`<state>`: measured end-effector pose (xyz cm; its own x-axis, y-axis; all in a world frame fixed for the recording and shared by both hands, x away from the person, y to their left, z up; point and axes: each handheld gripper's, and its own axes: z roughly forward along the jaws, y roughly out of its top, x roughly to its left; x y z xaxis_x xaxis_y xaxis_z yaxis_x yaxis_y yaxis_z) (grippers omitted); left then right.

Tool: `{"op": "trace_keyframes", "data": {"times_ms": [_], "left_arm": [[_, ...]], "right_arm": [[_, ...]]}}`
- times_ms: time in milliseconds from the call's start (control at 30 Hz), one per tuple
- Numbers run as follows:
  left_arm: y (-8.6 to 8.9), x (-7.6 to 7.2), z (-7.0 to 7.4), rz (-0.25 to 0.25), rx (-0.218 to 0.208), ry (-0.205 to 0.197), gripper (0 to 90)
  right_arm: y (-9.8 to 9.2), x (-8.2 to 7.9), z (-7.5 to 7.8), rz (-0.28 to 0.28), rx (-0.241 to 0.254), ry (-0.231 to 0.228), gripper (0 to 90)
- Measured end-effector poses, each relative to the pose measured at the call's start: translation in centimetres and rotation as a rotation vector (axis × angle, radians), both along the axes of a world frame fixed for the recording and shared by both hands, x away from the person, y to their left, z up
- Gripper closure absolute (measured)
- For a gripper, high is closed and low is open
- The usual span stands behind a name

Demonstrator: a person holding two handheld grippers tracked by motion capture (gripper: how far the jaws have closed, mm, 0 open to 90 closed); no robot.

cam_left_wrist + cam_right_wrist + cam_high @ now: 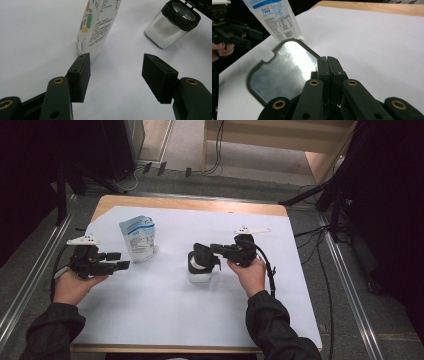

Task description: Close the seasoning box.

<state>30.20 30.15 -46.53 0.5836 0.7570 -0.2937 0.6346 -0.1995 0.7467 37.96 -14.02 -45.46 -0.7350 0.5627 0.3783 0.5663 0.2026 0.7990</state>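
A white and blue printed pouch (137, 240) (97, 27) (274, 20) stands upright left of centre on the white sheet. A clear square jar (200, 270) (170, 27) with a black collar sits mid-table, its black flip lid (202, 252) (284, 72) raised and showing a foil-lined inside. My right gripper (215, 249) (328, 62) is shut, its tips against the lid's rim, and nothing shows between its jaws. My left gripper (120, 260) (120, 72) is open just in front of the pouch's base, holding nothing. It also appears far off in the right gripper view (239, 35).
The white sheet (165, 310) covers most of the wooden table (190, 204). Cables trail from both grippers, and more lie on the floor beyond the far edge. Dark stands and rails flank the table on both sides.
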Motion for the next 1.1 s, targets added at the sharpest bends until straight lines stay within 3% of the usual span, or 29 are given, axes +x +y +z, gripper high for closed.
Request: {"op": "trace_keyframes", "data": {"times_ms": [133, 367, 500, 667, 833, 1100], "left_arm": [[-0.1, 0.1, -0.1, -0.009, 0.025, 0.01, 40.4], [-0.3, 0.4, -0.3, -0.019, 0.022, 0.017, 39.1], [-0.5, 0.6, -0.3, -0.035, 0.031, 0.025, 39.1], [-0.7, 0.8, -0.2, -0.032, 0.026, 0.016, 39.0], [-0.6, 0.9, -0.2, -0.041, 0.055, 0.009, 37.8], [-0.3, 1.3, -0.2, -0.036, 0.043, 0.009, 37.7]], "right_arm": [[0.0, -0.1, 0.0, 0.005, -0.013, -0.011, 85.3], [-1.0, -0.1, 0.1, -0.017, -0.057, -0.059, 69.8], [-2.0, -0.1, 0.1, -0.039, -0.069, -0.066, 66.3], [-3.3, 0.0, -0.1, -0.085, -0.087, -0.076, 60.8], [-5.2, -0.5, -0.3, -0.137, -0.084, -0.082, 56.7], [-8.2, -1.6, -0.3, -0.215, -0.096, -0.088, 51.7]]}}
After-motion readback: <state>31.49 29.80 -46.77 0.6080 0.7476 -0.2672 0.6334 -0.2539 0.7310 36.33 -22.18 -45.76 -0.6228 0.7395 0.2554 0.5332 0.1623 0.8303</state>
